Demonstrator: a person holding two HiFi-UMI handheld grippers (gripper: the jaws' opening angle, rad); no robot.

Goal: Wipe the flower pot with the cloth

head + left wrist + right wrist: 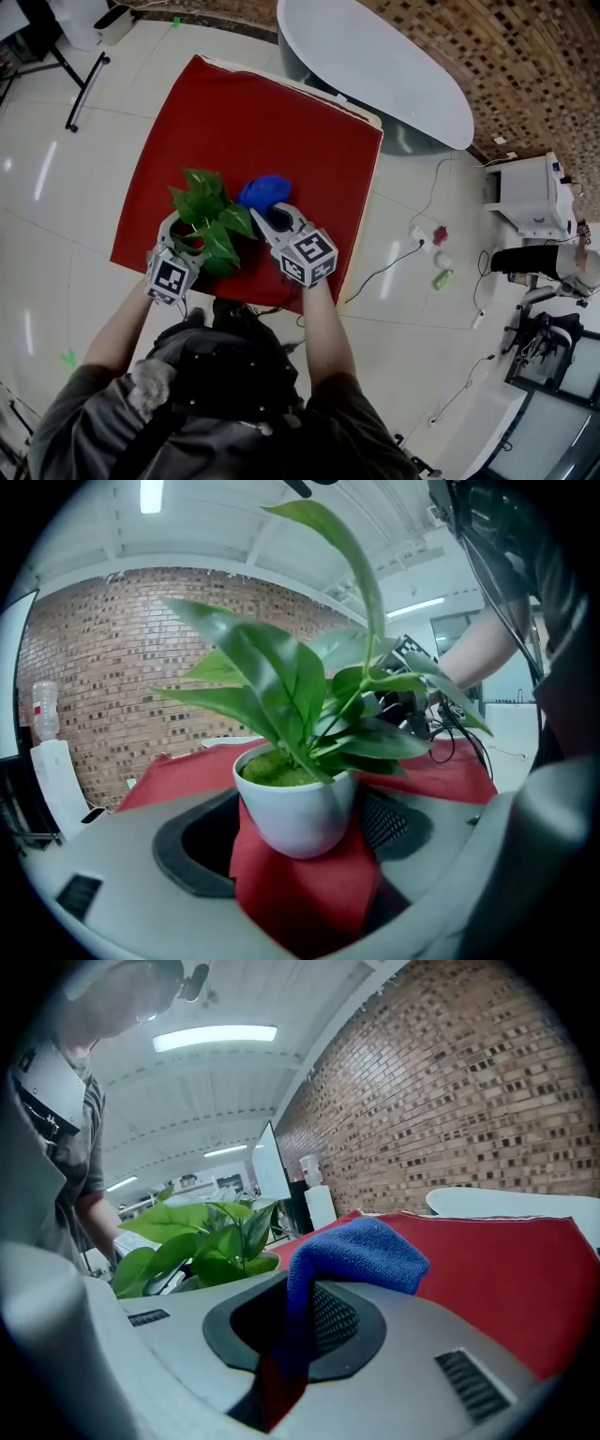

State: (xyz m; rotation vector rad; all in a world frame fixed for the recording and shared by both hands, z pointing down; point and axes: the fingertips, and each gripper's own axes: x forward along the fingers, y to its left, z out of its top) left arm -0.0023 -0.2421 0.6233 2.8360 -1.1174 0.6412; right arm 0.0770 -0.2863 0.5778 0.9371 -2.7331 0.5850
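A small white flower pot (295, 813) with a green leafy plant (206, 211) stands on the red-covered table (272, 112) near its front edge. My left gripper (186, 239) reaches around it. In the left gripper view the pot sits between the wide-apart jaws of the left gripper (300, 832), with a gap beside the left pad. My right gripper (274, 217) is just right of the plant, shut on a blue cloth (262, 190). The cloth (361, 1251) hangs down between the pads of the right gripper (295, 1314) and folds over the right jaw. The plant (202, 1232) shows to the left.
A white oval table (375, 56) stands beyond the red one. Cables and small objects (441, 258) lie on the floor to the right, near a white cabinet (530, 192). A black stand's legs (84, 84) are at upper left. A person's arms reach over the table's near edge.
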